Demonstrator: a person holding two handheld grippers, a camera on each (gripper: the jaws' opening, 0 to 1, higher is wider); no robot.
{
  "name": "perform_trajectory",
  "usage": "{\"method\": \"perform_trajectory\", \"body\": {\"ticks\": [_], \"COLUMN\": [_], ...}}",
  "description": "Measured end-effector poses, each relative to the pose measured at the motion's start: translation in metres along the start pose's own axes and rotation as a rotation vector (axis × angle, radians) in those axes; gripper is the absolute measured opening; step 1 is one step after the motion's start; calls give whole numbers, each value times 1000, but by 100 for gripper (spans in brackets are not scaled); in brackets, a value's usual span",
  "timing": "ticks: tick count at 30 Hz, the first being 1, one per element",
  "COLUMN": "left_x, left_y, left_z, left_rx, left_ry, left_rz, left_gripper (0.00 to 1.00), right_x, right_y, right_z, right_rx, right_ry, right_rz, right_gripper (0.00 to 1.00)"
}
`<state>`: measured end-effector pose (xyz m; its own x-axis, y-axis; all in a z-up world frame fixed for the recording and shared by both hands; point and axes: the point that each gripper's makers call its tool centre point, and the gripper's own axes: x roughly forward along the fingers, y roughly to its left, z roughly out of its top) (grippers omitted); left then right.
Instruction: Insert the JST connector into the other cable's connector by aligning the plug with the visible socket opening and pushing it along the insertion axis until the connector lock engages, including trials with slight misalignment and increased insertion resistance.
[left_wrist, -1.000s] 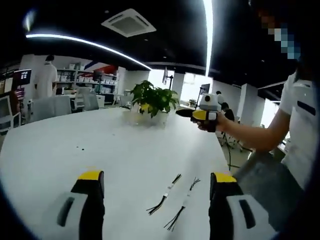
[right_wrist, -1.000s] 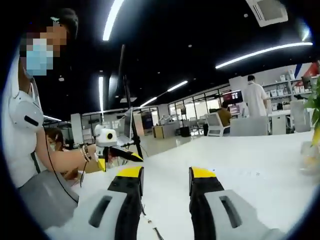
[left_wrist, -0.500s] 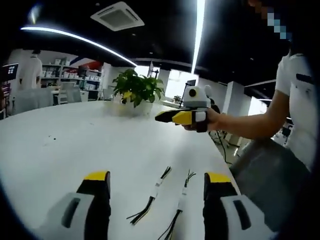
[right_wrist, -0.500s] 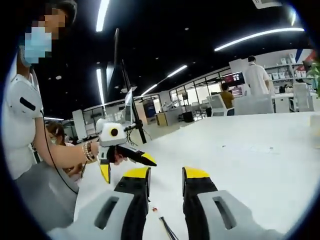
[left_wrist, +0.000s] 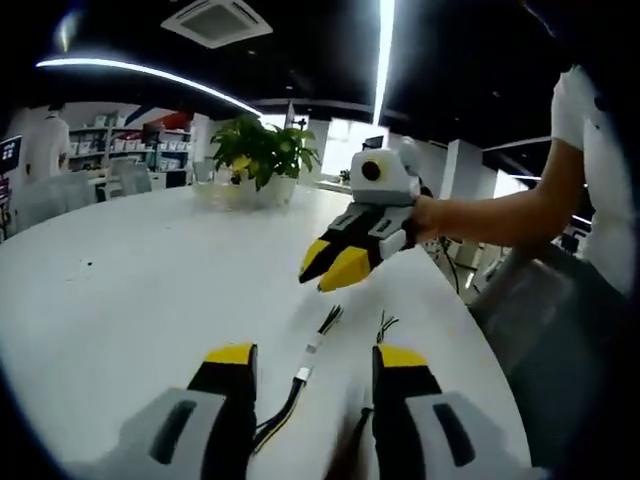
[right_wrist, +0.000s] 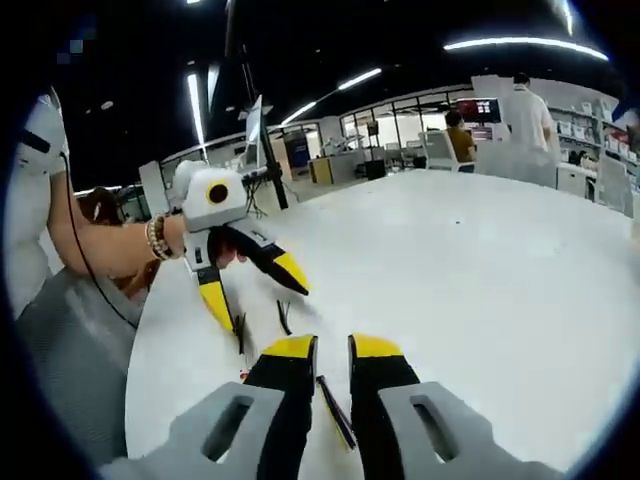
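On the white counter (left_wrist: 130, 290), just ahead of the left claw (left_wrist: 313, 358), lie the two cables: the nearer cable (left_wrist: 300, 372) runs up between my yellow tips toward the potted plant (left_wrist: 250, 160) at the far side, and the second cable (left_wrist: 381, 326) lies just right of it, half hidden by my right-hand jaw. Over the last second I have brought both claws down toward these cables. The left claw's jaws have narrowed but are parted and hold nothing. The right claw (left_wrist: 335, 265) has swung in from beside the plant to hang above the cables, tips pointing down at them. In the right gripper view its jaws are nearly together around a thin dark cable (right_wrist: 335, 410), yet I cannot tell whether they pinch it.

I judge we are at the pick-up stage; no mating has begun. The connectors themselves are too small and blurred to make out, so I cannot tell plug from socket or which way either opening faces.
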<state>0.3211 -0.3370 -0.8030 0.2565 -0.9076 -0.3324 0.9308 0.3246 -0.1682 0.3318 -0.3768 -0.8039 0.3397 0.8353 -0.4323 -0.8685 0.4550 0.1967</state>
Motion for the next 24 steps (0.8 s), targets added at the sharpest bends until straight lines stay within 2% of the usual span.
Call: {"method": "perform_trajectory", "body": {"ticks": [4,6,7,11,16,20,24], "left_x": [4,6,7,10,12,13,13], "left_y": [5,6,6,5,5,7,10], "left_z": [-3,-4,-5,-11,-22,-23,-24], "left_rx": [0,6,16,10,16,2,21], "left_ry": [21,17,19,40,83,89,101], "left_rz": [29,40,37,24,26,37,49], "left_gripper": [30,21,20,21,23,23,21], "right_x": [5,8,8,9,13,15,14], "right_y": [-1,-2,-1,-2,0,2,0], "right_z": [-12,-13,-13,-17,-29,-33,-35], "right_rx": [-14,-24,-24,-5,-44,-68,-83], "right_ry": [80,93,95,115,177,204,220], "right_rz": [-17,-27,-25,-13,-8,-10,-21], "right_gripper": [9,5,3,6,8,10,11]}}
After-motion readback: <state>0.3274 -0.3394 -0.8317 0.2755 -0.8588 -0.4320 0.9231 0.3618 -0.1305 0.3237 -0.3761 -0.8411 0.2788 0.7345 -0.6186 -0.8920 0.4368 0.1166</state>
